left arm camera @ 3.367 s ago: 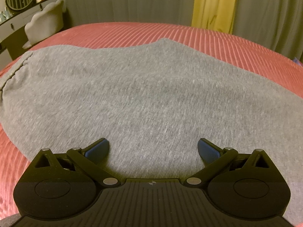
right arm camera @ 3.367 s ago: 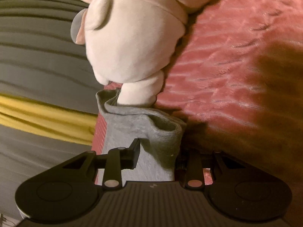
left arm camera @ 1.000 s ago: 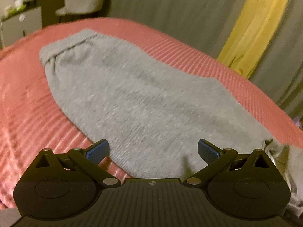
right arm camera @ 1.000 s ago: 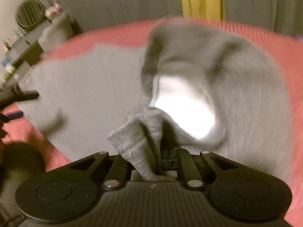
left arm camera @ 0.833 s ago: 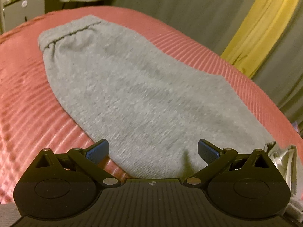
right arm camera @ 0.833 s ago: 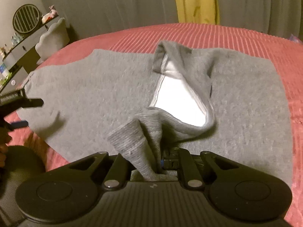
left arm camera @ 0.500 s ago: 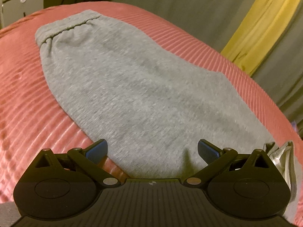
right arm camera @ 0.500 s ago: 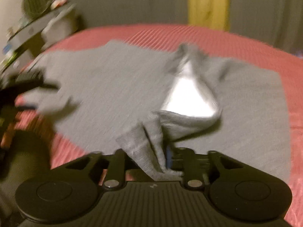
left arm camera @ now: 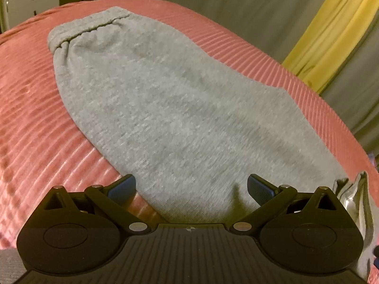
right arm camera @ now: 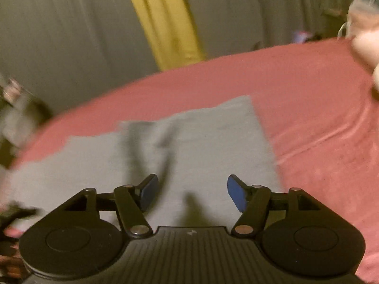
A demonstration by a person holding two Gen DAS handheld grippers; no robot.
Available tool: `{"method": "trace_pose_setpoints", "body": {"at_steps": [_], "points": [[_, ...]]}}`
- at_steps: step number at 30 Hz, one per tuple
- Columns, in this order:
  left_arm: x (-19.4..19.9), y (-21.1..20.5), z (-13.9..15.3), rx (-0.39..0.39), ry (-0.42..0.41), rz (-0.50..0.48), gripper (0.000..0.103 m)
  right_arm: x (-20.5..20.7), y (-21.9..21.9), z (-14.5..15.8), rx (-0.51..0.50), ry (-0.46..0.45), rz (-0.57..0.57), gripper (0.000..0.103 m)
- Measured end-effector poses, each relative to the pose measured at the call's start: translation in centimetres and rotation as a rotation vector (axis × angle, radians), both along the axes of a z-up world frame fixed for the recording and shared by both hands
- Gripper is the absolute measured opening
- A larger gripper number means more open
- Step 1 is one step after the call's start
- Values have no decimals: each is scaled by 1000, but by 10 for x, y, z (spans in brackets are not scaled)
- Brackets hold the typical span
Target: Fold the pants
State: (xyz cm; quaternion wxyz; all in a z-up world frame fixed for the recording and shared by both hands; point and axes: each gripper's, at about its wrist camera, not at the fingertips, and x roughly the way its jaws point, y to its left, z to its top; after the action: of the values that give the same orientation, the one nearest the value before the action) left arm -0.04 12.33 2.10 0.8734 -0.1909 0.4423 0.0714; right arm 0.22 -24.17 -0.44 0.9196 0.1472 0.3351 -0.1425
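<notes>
- Bedroom setting: grey curtains (left arm camera: 213,4) with one yellow curtain (right arm camera: 165,21) behind; dim, warm light.
- Bed (left arm camera: 30,108): covered in a ribbed red spread and carrying the garment.
- Pants (left arm camera: 165,108): grey knit, lying flat along the bed, gathered waistband (left arm camera: 87,27) at the far end in the left view; in the right view a squared far corner and a raised crease near the middle.
- Left tongs (left arm camera: 191,188): spread wide, empty, hovering over the near edge of the pants.
- Right tongs (right arm camera: 190,193): opening, nothing between the blue pads, cloth lying below.
- Risk, as a judgement: the fold laid down may sit crooked or spring back, since the crease looks loose and nothing pins it.
- Hard to make out: the right view is smeared by motion; a pale bunched piece (left arm camera: 355,196) at the left view's right edge is cut off; a pinkish blur (right arm camera: 364,40) at far right is unidentifiable.
</notes>
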Motion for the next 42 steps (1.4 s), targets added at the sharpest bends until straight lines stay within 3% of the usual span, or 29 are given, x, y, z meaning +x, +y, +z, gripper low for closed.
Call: {"method": "trace_pose_setpoints", "body": {"at_steps": [4, 7, 11, 17, 20, 24, 28, 33, 38, 42], "points": [[2, -2, -1, 12, 5, -6, 103, 34, 27, -22, -119, 73, 10, 66], [3, -3, -2, 13, 12, -5, 103, 54, 58, -34, -129, 70, 136, 67], [4, -1, -4, 5, 23, 1, 103, 54, 74, -33, 44, 12, 306, 67], [6, -2, -5, 9, 28, -2, 103, 7, 24, -26, 233, -10, 64, 73], [6, -1, -5, 8, 28, -2, 103, -30, 0, -30, 285, 31, -45, 80], [6, -2, -5, 12, 28, -4, 103, -64, -13, -31, 379, 62, -51, 80], [5, -3, -4, 21, 29, -1, 103, -76, -15, -20, 387, 80, -33, 81], [6, -5, -4, 34, 42, -2, 103, -82, -24, -10, 342, 37, -78, 97], [7, -6, -4, 44, 46, -5, 103, -83, -37, -30, 397, 224, -89, 97], [4, -14, 1, 76, 15, -59, 103, -107, -56, -19, 424, 129, -154, 97]]}}
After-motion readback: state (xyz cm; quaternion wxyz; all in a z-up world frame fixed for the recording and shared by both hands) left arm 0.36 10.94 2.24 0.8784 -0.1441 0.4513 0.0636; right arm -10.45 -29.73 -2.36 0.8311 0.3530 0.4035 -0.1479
